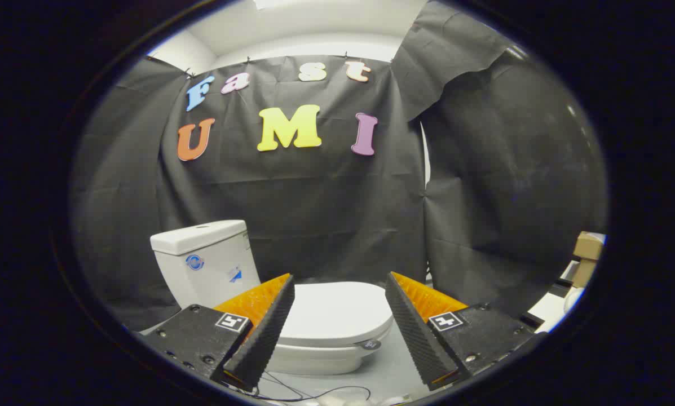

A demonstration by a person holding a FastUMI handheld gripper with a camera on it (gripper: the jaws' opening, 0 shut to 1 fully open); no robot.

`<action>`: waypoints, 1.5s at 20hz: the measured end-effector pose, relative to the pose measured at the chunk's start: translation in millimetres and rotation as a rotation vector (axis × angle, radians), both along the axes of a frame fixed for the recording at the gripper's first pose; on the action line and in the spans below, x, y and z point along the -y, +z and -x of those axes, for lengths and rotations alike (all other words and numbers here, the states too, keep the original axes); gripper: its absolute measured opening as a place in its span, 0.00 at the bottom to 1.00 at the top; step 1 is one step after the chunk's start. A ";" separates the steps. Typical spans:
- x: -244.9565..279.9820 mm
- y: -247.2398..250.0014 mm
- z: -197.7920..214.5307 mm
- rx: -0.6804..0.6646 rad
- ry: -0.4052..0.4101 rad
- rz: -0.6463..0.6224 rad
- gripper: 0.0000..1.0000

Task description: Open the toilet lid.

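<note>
A white toilet stands ahead against the black cloth wall. Its lid lies flat and closed over the bowl, seen between my two fingers and a little beyond them. The tank rises behind the lid, off toward the left finger. My gripper is open, fingers spread wide with nothing between them, and touches nothing. A small dark tab sits at the lid's front rim.
Thin dark cables lie on the pale floor below the bowl. Cardboard boxes and a white surface sit off to the right beyond the right finger. Black cloth closes in the back and both sides.
</note>
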State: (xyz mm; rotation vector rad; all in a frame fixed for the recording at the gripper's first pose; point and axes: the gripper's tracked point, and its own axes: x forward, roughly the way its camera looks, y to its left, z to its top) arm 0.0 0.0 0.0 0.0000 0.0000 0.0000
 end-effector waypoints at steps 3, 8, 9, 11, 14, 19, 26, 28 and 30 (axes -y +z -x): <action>-1.7 -1.2 2.2 -0.003 0.003 0.000 1.00; -3.9 -0.9 3.1 -0.001 0.006 0.007 1.00; -4.3 -1.4 3.3 0.000 0.006 0.007 1.00; -5.3 -1.4 3.2 0.000 0.008 0.008 1.00; -7.2 0.1 3.0 0.000 0.010 0.005 1.00; -12.4 15.1 -9.7 0.014 0.021 -0.011 1.00; 11.4 27.5 -65.1 -0.033 0.063 -0.141 1.00; 31.0 22.2 -86.5 -0.060 0.057 -0.198 1.00; 45.0 5.1 -107.6 -0.114 0.071 -0.252 1.00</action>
